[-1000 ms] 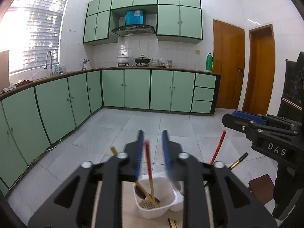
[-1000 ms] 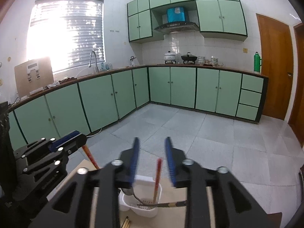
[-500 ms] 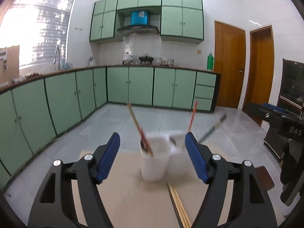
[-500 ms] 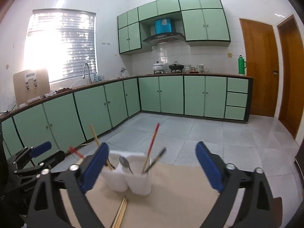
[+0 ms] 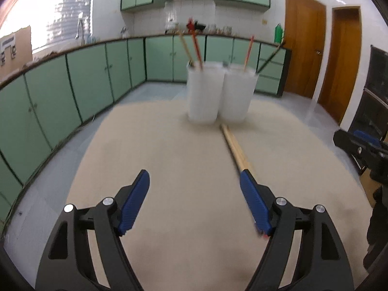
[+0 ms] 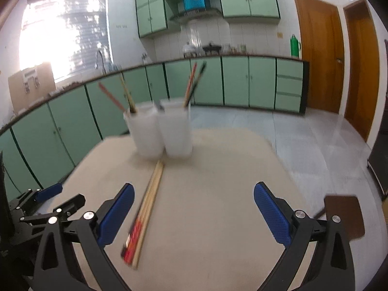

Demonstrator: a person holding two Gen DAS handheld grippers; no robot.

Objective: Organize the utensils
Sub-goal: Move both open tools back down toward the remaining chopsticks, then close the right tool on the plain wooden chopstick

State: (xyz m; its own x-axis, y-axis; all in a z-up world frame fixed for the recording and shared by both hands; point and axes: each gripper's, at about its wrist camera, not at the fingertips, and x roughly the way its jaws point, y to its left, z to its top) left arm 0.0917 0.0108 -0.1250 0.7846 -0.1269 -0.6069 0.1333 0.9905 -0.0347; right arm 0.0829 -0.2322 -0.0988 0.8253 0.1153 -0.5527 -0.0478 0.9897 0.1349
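A white two-compartment utensil holder (image 5: 219,94) stands upright at the far side of the beige table (image 5: 169,169); it also shows in the right wrist view (image 6: 161,131). Chopsticks (image 5: 195,48) and a spoon stick out of it. A pair of wooden chopsticks with red ends (image 6: 145,208) lies flat on the table in front of it; it shows in the left wrist view (image 5: 234,148). My left gripper (image 5: 194,194) is open and empty above the table, its right finger over the chopsticks' near end. My right gripper (image 6: 194,208) is open and empty, the chopsticks near its left finger.
Green kitchen cabinets (image 6: 232,82) and a tiled floor lie beyond the table. A brown stool seat (image 6: 344,215) sits off the table's right edge. The left gripper shows at the lower left of the right wrist view (image 6: 46,194).
Both grippers have opened wide and pulled back and down from over the holder. The chopsticks they held over it now stand in the holder.
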